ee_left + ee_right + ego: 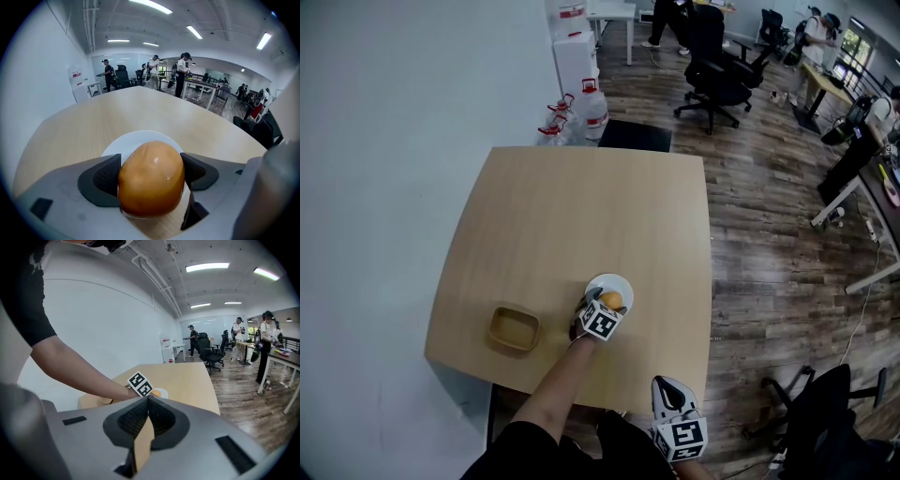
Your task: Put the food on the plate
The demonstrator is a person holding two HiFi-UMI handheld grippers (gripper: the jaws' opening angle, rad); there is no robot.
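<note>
Firmly, left hand-held gripper [150, 172] clamps bun [151, 187], lengthwise along jaws, over plate [125, 143]; right hand-held gripper [148, 405] closed.

Head view looks steeply down, gripper views low across the shared table [562, 216].

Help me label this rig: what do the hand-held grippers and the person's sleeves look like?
Both match: the left hand-held gripper and right hand-held gripper have grey bodies, dark textured pads and a white cube with black square markers. The sleeve is black and short.
</note>
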